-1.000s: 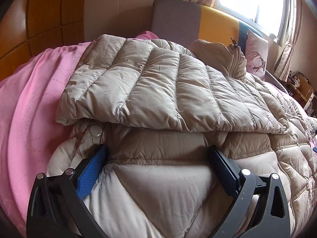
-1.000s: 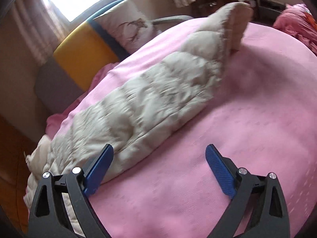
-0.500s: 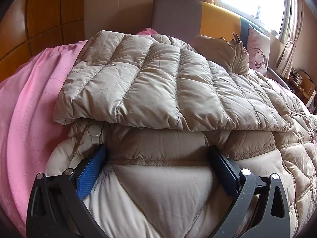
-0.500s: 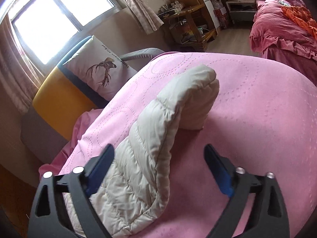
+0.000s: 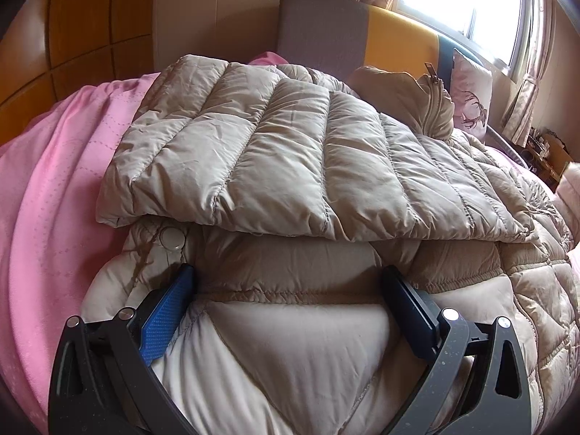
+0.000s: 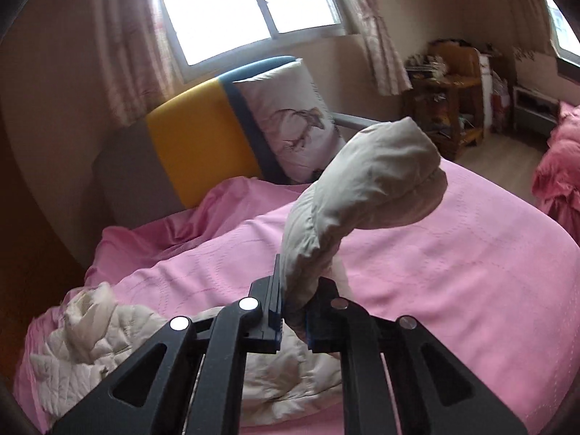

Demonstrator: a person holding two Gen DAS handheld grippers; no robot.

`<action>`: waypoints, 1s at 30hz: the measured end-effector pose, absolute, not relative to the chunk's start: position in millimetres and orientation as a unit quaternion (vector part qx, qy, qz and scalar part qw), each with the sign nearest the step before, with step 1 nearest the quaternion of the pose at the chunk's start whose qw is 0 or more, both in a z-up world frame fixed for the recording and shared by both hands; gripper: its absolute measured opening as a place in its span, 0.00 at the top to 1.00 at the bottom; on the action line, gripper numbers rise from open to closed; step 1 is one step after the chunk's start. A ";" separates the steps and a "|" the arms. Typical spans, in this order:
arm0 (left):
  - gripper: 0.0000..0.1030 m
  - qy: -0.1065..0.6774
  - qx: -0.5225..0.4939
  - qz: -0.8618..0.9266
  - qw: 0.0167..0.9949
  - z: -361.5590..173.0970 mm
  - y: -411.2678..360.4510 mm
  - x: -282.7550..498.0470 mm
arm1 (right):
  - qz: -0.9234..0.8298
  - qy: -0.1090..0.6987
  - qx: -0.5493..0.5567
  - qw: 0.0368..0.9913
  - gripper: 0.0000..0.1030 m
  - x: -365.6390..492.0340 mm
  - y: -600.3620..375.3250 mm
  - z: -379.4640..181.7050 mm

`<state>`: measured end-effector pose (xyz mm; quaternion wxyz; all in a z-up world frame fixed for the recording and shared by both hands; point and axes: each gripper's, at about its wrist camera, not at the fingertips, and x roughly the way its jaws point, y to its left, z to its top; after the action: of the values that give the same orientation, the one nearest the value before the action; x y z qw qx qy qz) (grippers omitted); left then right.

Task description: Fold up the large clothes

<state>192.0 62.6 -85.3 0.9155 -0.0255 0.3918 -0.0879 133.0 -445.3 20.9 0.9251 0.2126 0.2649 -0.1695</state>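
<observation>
A beige quilted down jacket (image 5: 290, 166) lies on a pink bed cover (image 5: 54, 188), with one sleeve folded flat across its body. My left gripper (image 5: 288, 290) is open, its blue-padded fingers (image 5: 166, 311) pressed into the jacket's hem on either side of a bulge. A snap button (image 5: 172, 238) sits just above the left finger. In the right wrist view my right gripper (image 6: 293, 311) is shut on the jacket's other sleeve (image 6: 366, 185) and holds it up above the bed cover (image 6: 453, 264). The cuff end droops over to the right.
A grey, yellow and blue headboard (image 6: 188, 145) with a deer-print pillow (image 6: 290, 123) stands at the back under a window (image 6: 246, 3). Wood wall panels (image 5: 72, 36) are to the left. A cluttered wooden desk (image 6: 449, 87) and another pink-red bed (image 6: 558, 181) stand to the right.
My right gripper closed on the sleeve and lifted it off the bed cover. The left gripper stayed open on the jacket hem, almost still.
</observation>
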 end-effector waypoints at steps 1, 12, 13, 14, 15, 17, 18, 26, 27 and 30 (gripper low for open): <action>0.04 0.391 -0.026 -0.088 0.916 -85.3 62.9 191.4 | -0.151 0.263 0.205 0.931 0.92 136.9 -425.9 25.4; 0.03 0.390 -0.024 -0.087 0.916 -85.2 63.8 189.1 | 0.051 0.304 0.110 0.945 0.92 185.5 -219.0 0.9; 0.03 0.390 -0.024 -0.087 0.916 -85.2 63.7 189.2 | 0.068 0.318 0.095 0.941 0.91 189.0 -200.8 -9.8; 0.03 0.390 -0.024 -0.087 0.916 -85.3 63.8 189.0 | 0.086 0.336 0.077 0.935 0.91 194.3 -182.6 -21.8; 0.03 0.390 -0.024 -0.087 0.916 -85.3 63.5 189.2 | 0.101 0.353 0.061 0.928 0.90 198.6 -167.2 -34.1; 0.03 0.390 -0.025 -0.087 0.916 -85.8 63.8 189.3 | 0.121 0.384 0.033 0.915 0.81 204.5 -142.3 -56.4; 0.03 0.390 -0.025 -0.087 0.916 -86.0 63.5 189.6 | 0.127 0.394 0.023 0.910 0.65 204.3 -135.2 -64.7; 0.04 0.398 -0.027 -0.096 0.912 -75.1 64.2 188.1 | 0.097 0.335 -0.027 0.937 0.04 156.6 -145.5 -54.5; 0.04 0.396 -0.036 -0.097 0.913 -68.2 66.6 186.4 | 0.072 0.326 -0.032 0.942 0.02 148.9 -154.0 -55.4; 0.04 0.344 -0.107 -0.104 0.927 -32.4 78.4 171.9 | -0.005 0.319 -0.027 0.947 0.02 132.6 -175.1 -63.6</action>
<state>171.9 78.4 -32.4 0.9272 -0.1069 0.3436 -0.1038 132.6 -175.1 -63.6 0.9472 -0.0272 0.3194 -0.0052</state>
